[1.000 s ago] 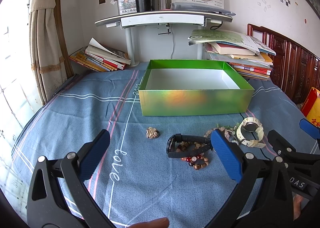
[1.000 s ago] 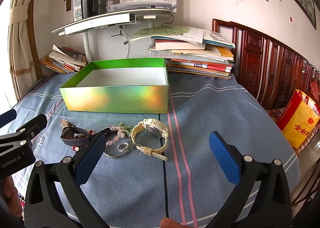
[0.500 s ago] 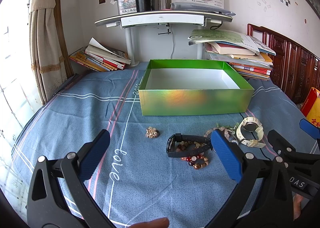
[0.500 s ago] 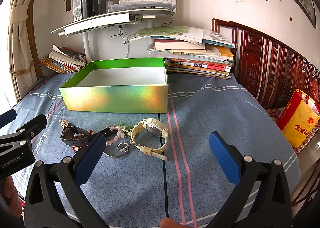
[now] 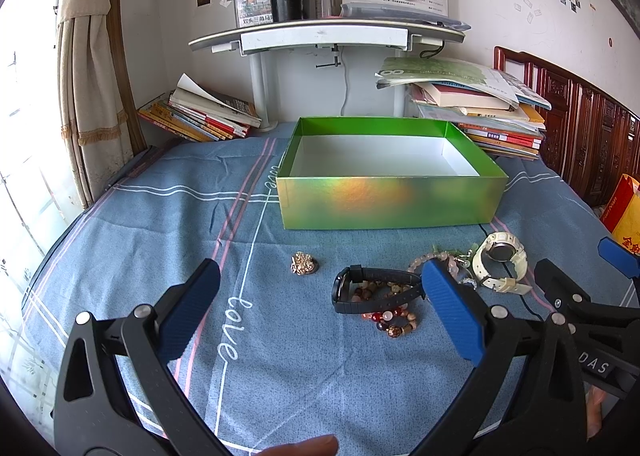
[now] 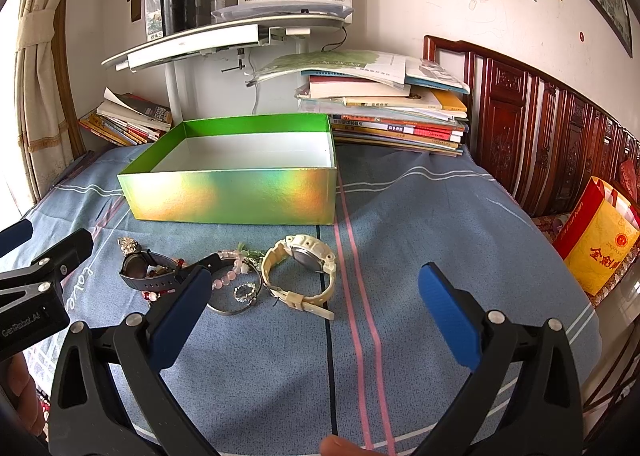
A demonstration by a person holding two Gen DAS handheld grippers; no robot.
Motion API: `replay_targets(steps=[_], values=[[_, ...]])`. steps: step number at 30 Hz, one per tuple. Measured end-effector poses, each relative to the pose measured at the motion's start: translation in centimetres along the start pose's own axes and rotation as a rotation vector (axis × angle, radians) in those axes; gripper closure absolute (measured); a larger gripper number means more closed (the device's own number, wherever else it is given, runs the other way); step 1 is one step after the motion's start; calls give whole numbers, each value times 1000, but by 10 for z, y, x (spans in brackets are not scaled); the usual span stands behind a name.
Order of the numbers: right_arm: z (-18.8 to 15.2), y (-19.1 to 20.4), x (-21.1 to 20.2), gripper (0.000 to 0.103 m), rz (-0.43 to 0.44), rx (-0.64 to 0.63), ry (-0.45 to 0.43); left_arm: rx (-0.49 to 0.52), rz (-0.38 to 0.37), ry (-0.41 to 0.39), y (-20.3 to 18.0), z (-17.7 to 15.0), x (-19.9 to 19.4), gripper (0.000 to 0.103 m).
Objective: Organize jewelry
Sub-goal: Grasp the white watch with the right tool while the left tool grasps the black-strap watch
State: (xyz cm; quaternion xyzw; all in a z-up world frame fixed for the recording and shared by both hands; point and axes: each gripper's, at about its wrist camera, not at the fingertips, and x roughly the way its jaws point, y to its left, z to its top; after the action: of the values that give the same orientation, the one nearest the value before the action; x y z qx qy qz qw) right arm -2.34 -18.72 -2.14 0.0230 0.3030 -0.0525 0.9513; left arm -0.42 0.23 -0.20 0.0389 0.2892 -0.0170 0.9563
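Right wrist view shows a small ring (image 6: 245,291) near the box (image 6: 232,199); left view hides it. Jewelry lies before the box. Both grippers (image 5: 320,306) (image 6: 314,306) are spread wide, holding nothing.

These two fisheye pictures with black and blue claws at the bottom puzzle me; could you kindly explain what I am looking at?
There is no robot here: a person holds a two-finger gripper in each hand, and a camera on each one looks forward along its fingers. One picture is from the left gripper, the other from the right gripper. Both are open and hold nothing.

They hover over a blue cloth. On it stands an open green box, which looks empty, with jewelry lying loose in front of it: a gold brooch, a black watch, a multicoloured bead bracelet, a pink bead bracelet, a silver bangle, a small ring and a cream watch. Book stacks lie behind.
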Motion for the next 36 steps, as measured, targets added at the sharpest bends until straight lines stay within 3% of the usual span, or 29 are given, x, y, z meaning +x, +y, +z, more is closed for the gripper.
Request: replay_targets(steps=[8, 13, 18, 21, 25, 27, 29, 32, 36], values=[[-4, -5, 18, 2, 13, 1, 114, -9, -21, 79, -1, -5, 14, 3], [-6, -12, 34, 2, -10, -27, 164, 37, -18, 124, -8, -7, 29, 3], [-7, -33, 51, 5, 19, 16, 239, 26, -80, 208, -1, -10, 50, 8], [-3, -41, 55, 19, 62, 42, 252, 4, -79, 211, 9, -7, 53, 14], [8, -42, 67, 40, 73, 53, 264, -28, -89, 256, 21, -3, 61, 30], [13, -36, 79, 50, 64, 29, 275, -43, -80, 278, 25, -3, 66, 30], [14, -30, 92, 68, 74, 8, 311, -48, -76, 288, 28, -4, 69, 30], [10, -19, 109, 81, 112, -12, 361, -47, -91, 297, 28, -5, 70, 28], [7, -15, 108, 85, 124, -15, 349, -26, -115, 307, 21, -7, 74, 28]])
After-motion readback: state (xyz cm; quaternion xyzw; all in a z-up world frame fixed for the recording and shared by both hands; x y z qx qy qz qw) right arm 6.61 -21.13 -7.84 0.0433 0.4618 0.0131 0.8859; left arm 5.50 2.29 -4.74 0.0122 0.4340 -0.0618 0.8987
